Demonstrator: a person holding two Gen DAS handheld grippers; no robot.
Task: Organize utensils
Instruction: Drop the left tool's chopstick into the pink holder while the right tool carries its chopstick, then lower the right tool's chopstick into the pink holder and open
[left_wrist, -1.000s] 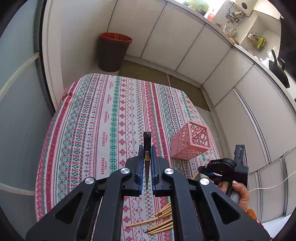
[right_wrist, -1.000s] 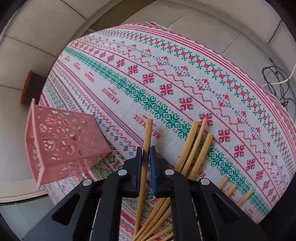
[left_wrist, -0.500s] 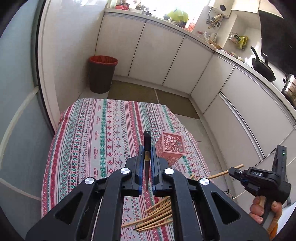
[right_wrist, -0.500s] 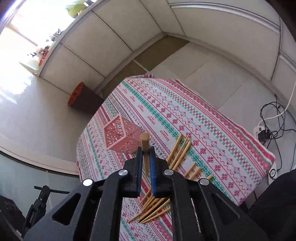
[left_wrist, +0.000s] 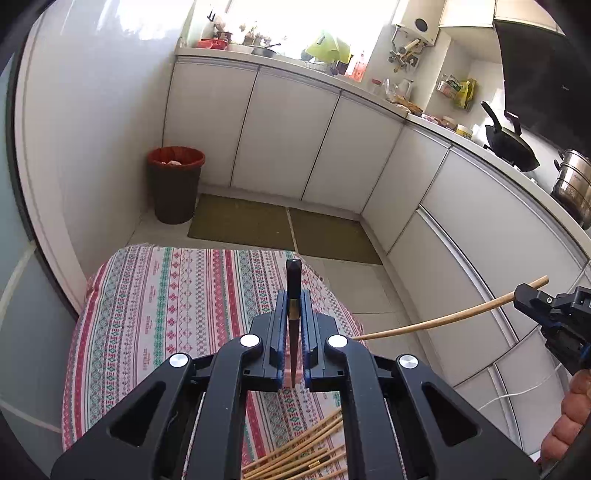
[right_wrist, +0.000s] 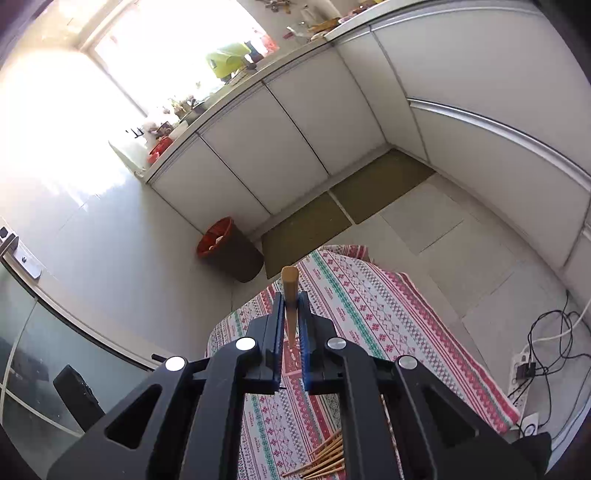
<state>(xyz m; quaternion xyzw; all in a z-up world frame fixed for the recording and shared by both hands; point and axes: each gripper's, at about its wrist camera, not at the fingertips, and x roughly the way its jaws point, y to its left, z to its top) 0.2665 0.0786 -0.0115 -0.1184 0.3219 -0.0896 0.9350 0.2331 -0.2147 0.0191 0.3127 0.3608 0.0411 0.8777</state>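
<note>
Left wrist view, nearest first: left gripper (left_wrist: 293, 314) clamped on a dark chopstick (left_wrist: 293, 280) pinned upright between the jaws, tip poking past them; below, loose bamboo chopsticks (left_wrist: 295, 458) fanned on the patterned tablecloth (left_wrist: 147, 314); off right, right gripper (left_wrist: 532, 299) pinching a pale bamboo chopstick (left_wrist: 443, 319) near one end, long free length slanting down toward the table. Right wrist view: same pale stick (right_wrist: 290, 291) nipped between closed jaws, more sticks (right_wrist: 325, 458) lying beneath. Light, stiff, smooth and thin, so probably prone to swivelling or slipping in the pads; best gripped nearer the thick end, squarely across. Farther off, red-rimmed bin (left_wrist: 175, 184) and white cabinets (left_wrist: 288, 129). Compared with half a second ago: both grippers raised higher, pink basket gone from both views, table smaller in frame
</note>
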